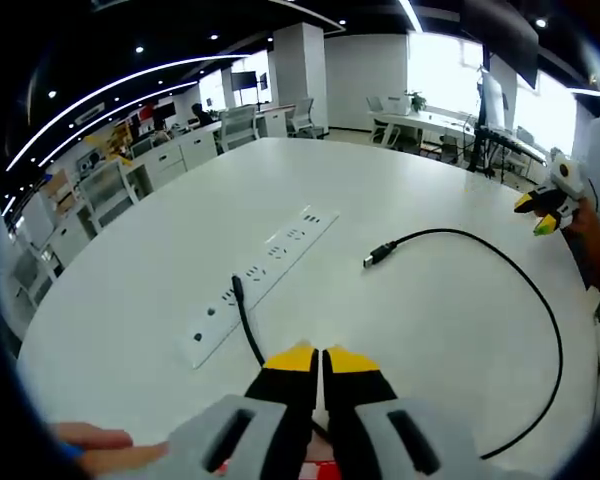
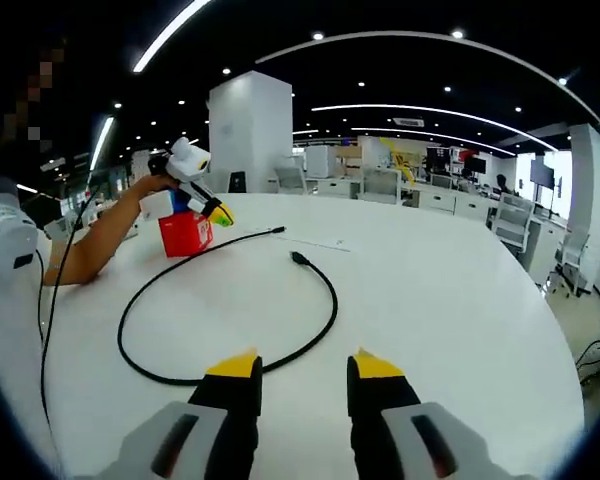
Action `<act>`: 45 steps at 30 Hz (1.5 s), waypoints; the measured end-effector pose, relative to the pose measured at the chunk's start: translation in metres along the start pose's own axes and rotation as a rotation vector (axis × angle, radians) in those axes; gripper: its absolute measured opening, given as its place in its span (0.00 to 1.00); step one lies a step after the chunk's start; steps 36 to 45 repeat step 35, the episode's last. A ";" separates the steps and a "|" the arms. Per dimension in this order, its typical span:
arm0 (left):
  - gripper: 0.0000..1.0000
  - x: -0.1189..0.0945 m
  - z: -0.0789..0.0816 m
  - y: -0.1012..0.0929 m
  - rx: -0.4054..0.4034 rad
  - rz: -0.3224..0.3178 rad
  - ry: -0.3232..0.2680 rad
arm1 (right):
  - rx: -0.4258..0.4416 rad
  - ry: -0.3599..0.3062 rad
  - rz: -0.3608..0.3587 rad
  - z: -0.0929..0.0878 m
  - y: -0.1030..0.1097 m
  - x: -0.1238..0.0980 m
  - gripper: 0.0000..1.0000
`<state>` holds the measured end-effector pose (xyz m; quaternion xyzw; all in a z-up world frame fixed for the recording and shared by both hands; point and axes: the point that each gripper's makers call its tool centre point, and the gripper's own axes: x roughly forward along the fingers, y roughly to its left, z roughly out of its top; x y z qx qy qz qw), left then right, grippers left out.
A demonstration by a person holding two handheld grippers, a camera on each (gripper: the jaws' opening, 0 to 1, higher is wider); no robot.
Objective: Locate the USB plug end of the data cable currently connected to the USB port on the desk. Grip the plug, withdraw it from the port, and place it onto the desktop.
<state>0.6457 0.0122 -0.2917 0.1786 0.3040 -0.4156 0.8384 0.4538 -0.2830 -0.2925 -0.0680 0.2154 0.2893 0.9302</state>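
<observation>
Our left gripper [image 1: 321, 352], jaws nearly shut, empty, sits just behind the cable [image 1: 246, 325]. Its plug [image 1: 237, 287] looks seated in the power strip [image 1: 265, 276], dead ahead, slightly left. Right gripper [image 2: 302, 362] wide, farther off.

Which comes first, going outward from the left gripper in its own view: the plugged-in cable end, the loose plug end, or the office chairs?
1. Plugged-in cable end, just ahead of the left gripper, in the power strip.
2. Loose plug end, farther out, right of the strip on the white desk.
3. Office chairs, beyond the desk's far edge.
</observation>
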 end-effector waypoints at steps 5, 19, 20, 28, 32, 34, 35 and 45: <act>0.03 0.001 0.002 0.003 0.001 0.001 -0.001 | 0.011 -0.008 -0.006 -0.001 0.006 -0.008 0.37; 0.04 0.002 0.005 0.008 0.005 0.002 -0.005 | 0.029 -0.027 -0.029 -0.007 0.006 -0.018 0.37; 0.04 0.002 0.005 0.008 0.005 0.002 -0.005 | 0.028 -0.027 -0.029 -0.008 0.006 -0.018 0.37; 0.04 0.001 0.004 0.007 0.006 0.003 -0.006 | 0.024 -0.025 -0.032 -0.007 0.005 -0.018 0.37; 0.04 0.002 0.004 0.007 0.006 0.003 -0.006 | 0.020 -0.023 -0.028 -0.006 0.006 -0.017 0.37; 0.04 0.002 0.004 0.007 0.006 0.003 -0.006 | 0.015 -0.022 -0.023 -0.006 0.006 -0.016 0.37; 0.04 0.002 0.004 0.007 0.006 0.002 -0.006 | 0.013 -0.021 -0.021 -0.006 0.007 -0.016 0.37; 0.04 0.002 0.004 0.007 0.006 0.002 -0.006 | 0.013 -0.021 -0.021 -0.006 0.007 -0.016 0.37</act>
